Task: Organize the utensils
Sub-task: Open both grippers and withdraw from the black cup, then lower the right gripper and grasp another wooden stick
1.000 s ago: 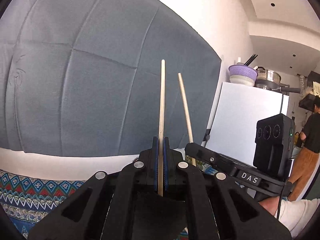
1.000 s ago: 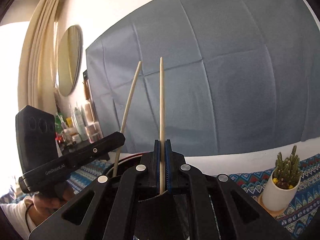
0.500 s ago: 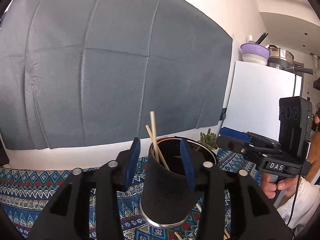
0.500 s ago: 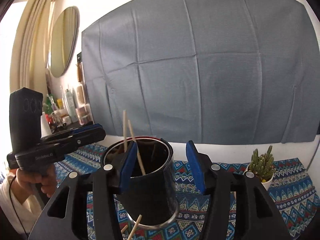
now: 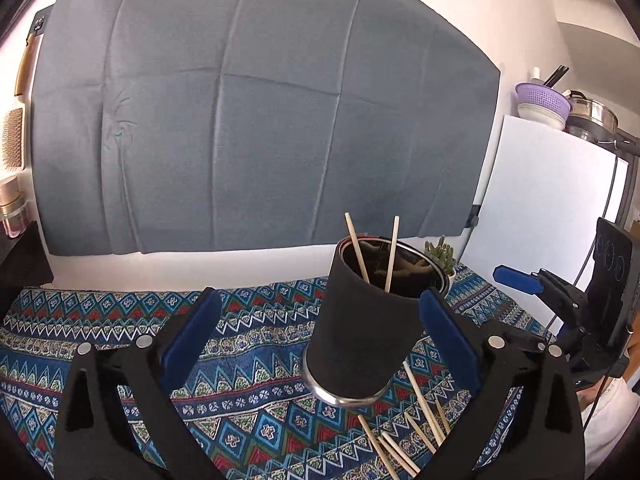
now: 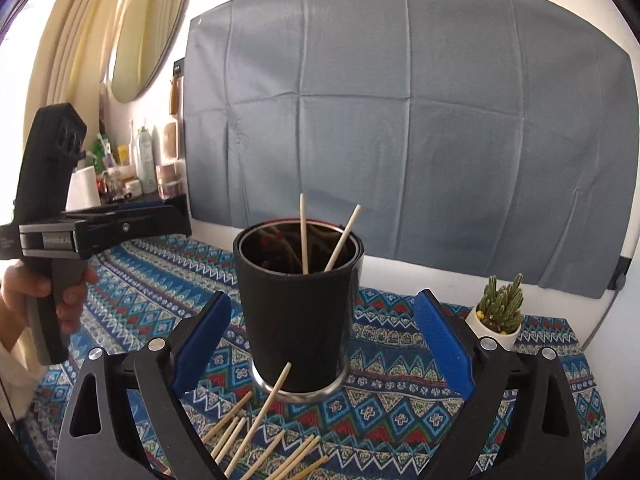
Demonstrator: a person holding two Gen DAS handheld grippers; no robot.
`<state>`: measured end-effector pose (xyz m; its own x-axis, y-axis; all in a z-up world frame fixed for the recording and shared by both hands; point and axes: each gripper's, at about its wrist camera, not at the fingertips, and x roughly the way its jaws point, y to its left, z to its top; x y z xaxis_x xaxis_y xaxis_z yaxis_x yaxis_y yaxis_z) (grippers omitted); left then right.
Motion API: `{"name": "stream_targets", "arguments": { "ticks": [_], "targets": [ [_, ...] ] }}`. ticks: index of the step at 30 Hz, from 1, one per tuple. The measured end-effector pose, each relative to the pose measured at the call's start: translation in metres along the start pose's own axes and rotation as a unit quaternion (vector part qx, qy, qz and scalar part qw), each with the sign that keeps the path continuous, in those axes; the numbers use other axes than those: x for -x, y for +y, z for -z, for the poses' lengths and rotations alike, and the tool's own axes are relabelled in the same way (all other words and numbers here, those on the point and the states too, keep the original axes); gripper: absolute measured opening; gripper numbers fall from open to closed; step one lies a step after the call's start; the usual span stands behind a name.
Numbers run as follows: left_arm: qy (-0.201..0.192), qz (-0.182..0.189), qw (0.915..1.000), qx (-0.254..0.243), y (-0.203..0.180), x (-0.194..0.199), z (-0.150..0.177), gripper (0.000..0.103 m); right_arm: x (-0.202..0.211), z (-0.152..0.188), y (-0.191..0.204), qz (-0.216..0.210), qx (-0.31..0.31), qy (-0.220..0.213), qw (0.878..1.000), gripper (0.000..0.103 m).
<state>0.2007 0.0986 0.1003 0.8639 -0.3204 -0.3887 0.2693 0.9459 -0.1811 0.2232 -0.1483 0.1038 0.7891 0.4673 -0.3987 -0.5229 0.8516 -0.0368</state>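
Observation:
A black cup [image 5: 366,332] with a metal base stands upright on the patterned cloth, also in the right wrist view [image 6: 298,312]. Two wooden chopsticks [image 5: 390,256] lean inside it, also seen from the right [image 6: 304,240]. Several more chopsticks [image 5: 404,436] lie loose on the cloth in front of the cup, also in the right wrist view [image 6: 264,436]. My left gripper [image 5: 320,340] is open and empty, its jaws wide, to the near side of the cup. My right gripper [image 6: 322,340] is open and empty, its jaws either side of the cup. Each gripper shows in the other's view, the right one [image 5: 520,282] and the left one [image 6: 120,224].
A small cactus in a white pot [image 6: 500,318] stands right of the cup near the wall. A grey cloth [image 6: 400,120] hangs on the wall behind. A shelf with bottles [image 6: 136,168] is at the left, a white fridge [image 5: 540,208] at the right.
Both grippers held a chopstick upright one second ago. Both have opened and let go, and the two chopsticks now stand in the cup. Both grippers have pulled back and tilted down.

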Motion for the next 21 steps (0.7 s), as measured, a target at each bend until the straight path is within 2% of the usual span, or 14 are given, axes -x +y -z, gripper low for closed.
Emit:
{"name": "stream_targets", "arguments": {
  "ticks": [6,10,15,21],
  "targets": [
    [0.038,-0.028,0.9989,-0.001,0.004,0.002,0.019,0.097,-0.007,0.02,0.006,0.015,-0.003,0.047,0.999,0.09],
    [0.074,-0.029,0.9968,0.009,0.005,-0.003,0.037,0.097,-0.016,0.033,0.0,0.021,-0.033,0.097,0.994,0.09],
    [0.118,-0.033,0.9925,-0.004,-0.003,-0.012,0.059,0.097,-0.028,0.052,-0.009,0.005,-0.081,0.156,0.984,0.09],
    [0.189,-0.012,0.9817,-0.018,-0.018,-0.023,0.089,0.097,-0.039,0.068,-0.012,-0.025,-0.121,0.193,0.973,0.09]
  ]
}}
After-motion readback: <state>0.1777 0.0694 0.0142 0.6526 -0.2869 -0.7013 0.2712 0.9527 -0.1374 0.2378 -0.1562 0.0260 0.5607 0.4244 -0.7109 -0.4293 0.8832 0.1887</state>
